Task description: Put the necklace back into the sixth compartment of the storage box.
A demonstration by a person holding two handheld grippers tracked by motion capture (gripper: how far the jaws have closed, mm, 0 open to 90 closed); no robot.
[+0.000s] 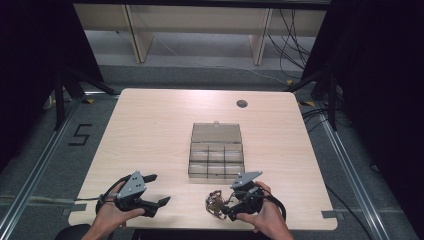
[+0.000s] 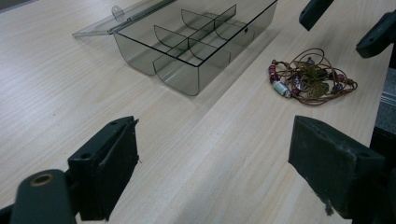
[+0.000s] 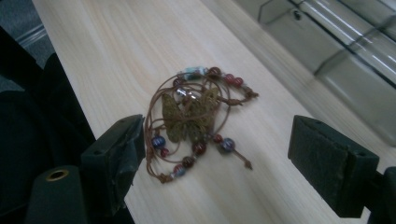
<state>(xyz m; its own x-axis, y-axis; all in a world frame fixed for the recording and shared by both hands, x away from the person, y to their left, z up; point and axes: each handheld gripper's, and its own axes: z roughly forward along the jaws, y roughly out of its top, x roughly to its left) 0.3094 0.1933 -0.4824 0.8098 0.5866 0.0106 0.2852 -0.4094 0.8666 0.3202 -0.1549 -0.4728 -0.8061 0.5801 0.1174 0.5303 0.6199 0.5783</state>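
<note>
A beaded cord bracelet point(image 3: 194, 119) with a brass butterfly charm is seen lying loose on the wooden table point(image 1: 150, 130), at the lower centre of the high view, just below the clear compartment box point(image 1: 216, 157), whose lid is laid open. The right gripper point(image 1: 220, 207) is held just beside it, jaws spread wide, nothing gripped. The left gripper point(image 1: 157, 192) is seen at lower left, likewise spread and empty.

Wooden table point(image 1: 150, 135), black floor marking point(image 1: 80, 135)
</note>
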